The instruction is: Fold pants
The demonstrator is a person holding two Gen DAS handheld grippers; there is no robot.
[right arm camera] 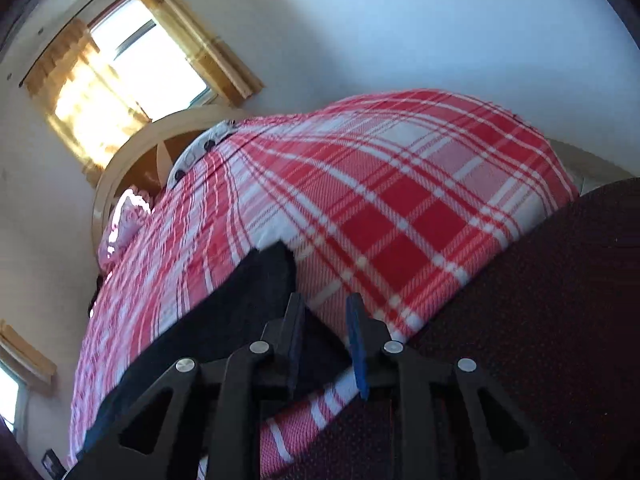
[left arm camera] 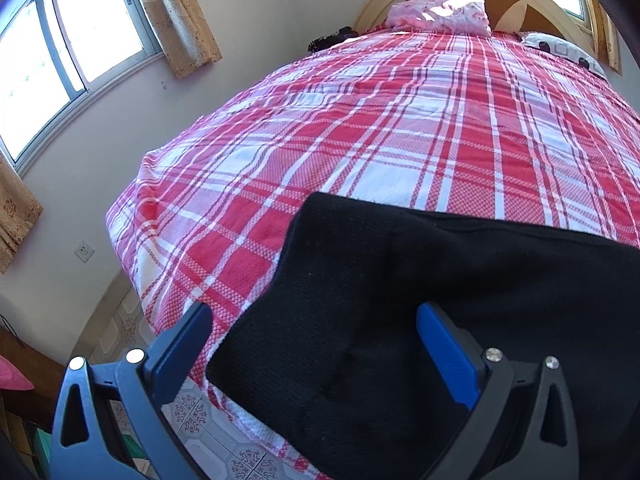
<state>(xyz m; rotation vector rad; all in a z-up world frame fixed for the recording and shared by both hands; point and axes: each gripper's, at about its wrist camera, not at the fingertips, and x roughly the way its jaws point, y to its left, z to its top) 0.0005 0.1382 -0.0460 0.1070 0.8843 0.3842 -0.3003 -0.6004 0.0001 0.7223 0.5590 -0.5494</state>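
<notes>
Red plaid bedspread [left arm camera: 400, 128] carries our black pants [left arm camera: 400, 300] at six o'clock; left gripper [left arm camera: 316, 344] gapes wide around them, right gripper [right arm camera: 326, 336] slightly parted, gripping nothing.

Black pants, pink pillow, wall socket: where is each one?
black pants [left arm camera: 400, 300], left wrist view, middle of the cloth.
pink pillow [left arm camera: 440, 14], left wrist view, its front face.
wall socket [left arm camera: 84, 251], left wrist view, its plate.

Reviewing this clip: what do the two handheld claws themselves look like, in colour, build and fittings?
Both are the same build. The left claw has a black plastic frame with triangular cut-outs, round silver pivot bolts, and two flat fingers faced with blue pads. The right claw shows the same black linkage arms, silver bolts and a blue pad. No cables, labels, hands or sleeves are visible in either view.
</notes>
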